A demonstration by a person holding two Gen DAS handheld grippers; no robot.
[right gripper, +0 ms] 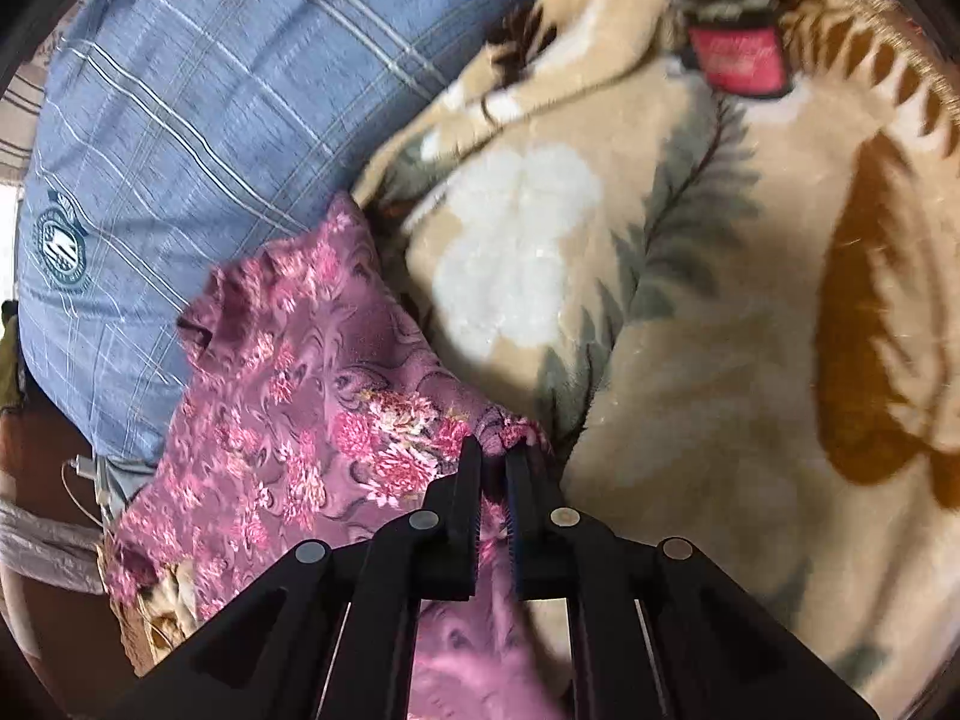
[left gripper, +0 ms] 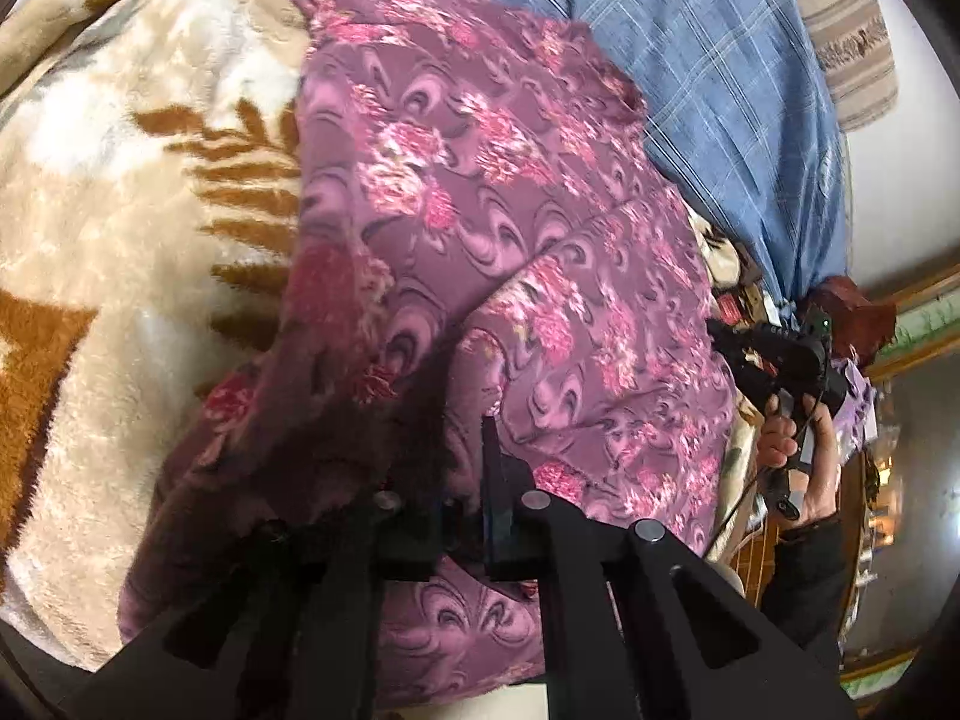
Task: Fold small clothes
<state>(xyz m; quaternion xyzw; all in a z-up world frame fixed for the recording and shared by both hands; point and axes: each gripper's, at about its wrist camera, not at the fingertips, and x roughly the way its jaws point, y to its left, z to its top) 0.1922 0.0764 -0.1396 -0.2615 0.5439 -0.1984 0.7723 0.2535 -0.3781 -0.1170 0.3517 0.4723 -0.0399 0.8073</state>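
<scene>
Purple floral garment [left gripper: 480,192] lay on the beige plush blanket [left gripper: 120,228], beside a blue checked pillow [right gripper: 180,90]. Your left gripper [left gripper: 462,480] and right gripper [right gripper: 495,456] were each clenched on 1 edge; you needed equal tension before folding.

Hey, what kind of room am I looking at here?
Probably a bedroom at home: a plush beige blanket with brown leaf print covers the surface, a blue plaid pillow lies behind it, and a mauve floral garment sits on top.
</scene>
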